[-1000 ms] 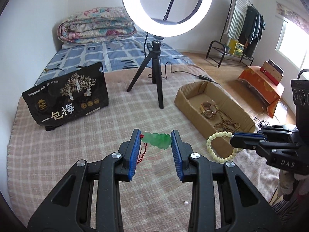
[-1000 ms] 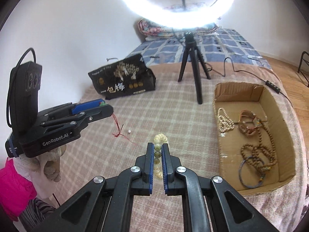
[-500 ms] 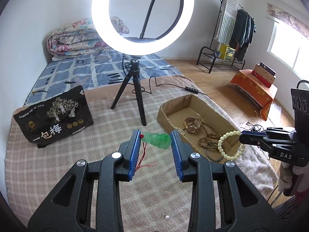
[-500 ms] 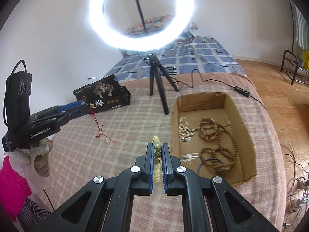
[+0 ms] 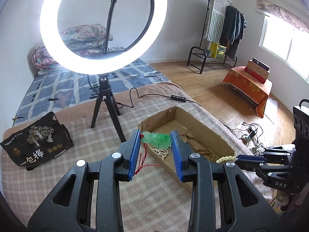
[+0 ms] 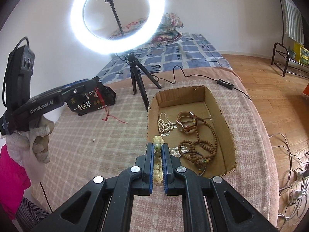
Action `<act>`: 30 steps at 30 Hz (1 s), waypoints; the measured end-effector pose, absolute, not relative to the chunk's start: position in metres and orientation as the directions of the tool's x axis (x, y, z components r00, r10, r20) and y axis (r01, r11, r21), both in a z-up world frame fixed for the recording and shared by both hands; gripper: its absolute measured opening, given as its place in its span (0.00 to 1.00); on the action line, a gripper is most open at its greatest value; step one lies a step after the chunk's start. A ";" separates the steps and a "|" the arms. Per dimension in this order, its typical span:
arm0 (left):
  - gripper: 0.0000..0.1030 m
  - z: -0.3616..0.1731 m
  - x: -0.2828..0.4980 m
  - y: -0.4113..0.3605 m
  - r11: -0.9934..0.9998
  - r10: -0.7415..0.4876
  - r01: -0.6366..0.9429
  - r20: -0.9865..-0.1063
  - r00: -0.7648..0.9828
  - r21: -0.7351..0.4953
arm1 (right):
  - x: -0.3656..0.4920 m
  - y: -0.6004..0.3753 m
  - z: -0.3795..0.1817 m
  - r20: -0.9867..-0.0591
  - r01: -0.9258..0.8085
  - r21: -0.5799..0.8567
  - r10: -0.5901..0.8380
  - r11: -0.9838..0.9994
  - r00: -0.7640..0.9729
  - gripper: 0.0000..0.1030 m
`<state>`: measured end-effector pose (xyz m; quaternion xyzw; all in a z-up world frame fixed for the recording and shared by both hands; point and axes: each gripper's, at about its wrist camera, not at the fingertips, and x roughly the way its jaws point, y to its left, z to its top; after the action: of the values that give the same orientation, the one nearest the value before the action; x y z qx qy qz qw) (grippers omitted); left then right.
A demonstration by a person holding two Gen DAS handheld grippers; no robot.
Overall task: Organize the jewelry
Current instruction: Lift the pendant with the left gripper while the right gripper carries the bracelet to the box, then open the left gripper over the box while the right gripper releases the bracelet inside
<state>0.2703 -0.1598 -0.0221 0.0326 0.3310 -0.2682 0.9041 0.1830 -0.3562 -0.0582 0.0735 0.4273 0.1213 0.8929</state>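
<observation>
My left gripper (image 5: 155, 138) is shut on a green jade pendant (image 5: 157, 139) whose red cord (image 5: 143, 158) hangs down; I hold it in the air over the near-left edge of the cardboard box (image 5: 200, 127). My right gripper (image 6: 158, 148) is shut on a cream bead bracelet (image 6: 158, 145) just above the box's near-left rim (image 6: 149, 119). The box holds a pearl strand (image 6: 164, 123), a watch (image 6: 186, 122) and brown bead strings (image 6: 200, 145). In the right wrist view the left gripper (image 6: 77, 89) shows at the left with the red cord (image 6: 107, 112) dangling.
A ring light on a black tripod (image 5: 105, 94) stands behind the box, its cable (image 5: 154, 96) running right. A black snack bag (image 5: 34, 141) lies at the left. A small loose bead (image 6: 93, 140) lies on the checked cloth (image 6: 87, 154). The bed edge drops off right.
Both grippers have risen and moved right toward the box, each still holding its piece. The pendant now hangs over the box's edge; the bracelet is at the box's rim.
</observation>
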 end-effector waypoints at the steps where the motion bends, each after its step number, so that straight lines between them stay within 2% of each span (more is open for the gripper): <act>1: 0.31 -0.022 0.272 -0.164 0.853 -0.463 0.509 -0.617 0.636 -0.116 | 0.183 -0.356 -0.059 -0.745 -0.154 0.237 0.281 0.959 0.604 0.05; 15: 0.31 -0.043 0.311 -0.221 0.841 -0.475 0.524 -0.646 0.598 -0.133 | 0.192 -0.354 -0.074 -0.762 -0.152 0.260 0.300 0.954 0.574 0.05; 30: 0.31 -0.071 0.316 -0.249 0.835 -0.466 0.530 -0.699 0.542 -0.146 | 0.203 -0.350 -0.099 -0.798 -0.144 0.267 0.303 0.953 0.521 0.07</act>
<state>0.3164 -0.2486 -0.0713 0.0412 0.3851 -0.2840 0.8771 0.2026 -0.3498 -0.0993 0.0839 0.4722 0.1287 0.8680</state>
